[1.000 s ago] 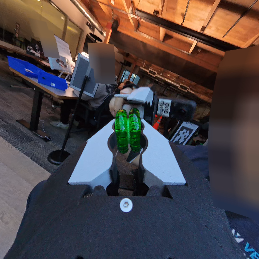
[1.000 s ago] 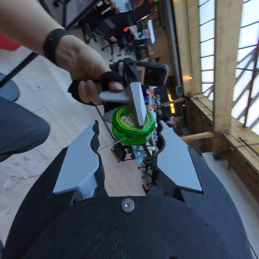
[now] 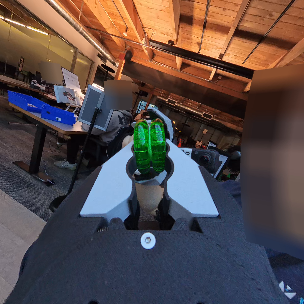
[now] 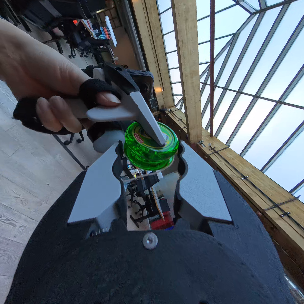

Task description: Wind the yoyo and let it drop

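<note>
Currently the left gripper (image 3: pixel 149 158) is clamped on the green yoyo (image 3: pixel 149 146), pinching its two flat faces so the groove faces outward for winding. Right gripper (image 4: pixel 148 158) has fingers spread, rim of the yoyo just between the tips, not gripped. String (image 4: pixel 143 175) runs below the yoyo, apparently ready to be wound.

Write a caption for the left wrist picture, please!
Left gripper clamps a green yoyo edge-on, high above the office floor.
</note>
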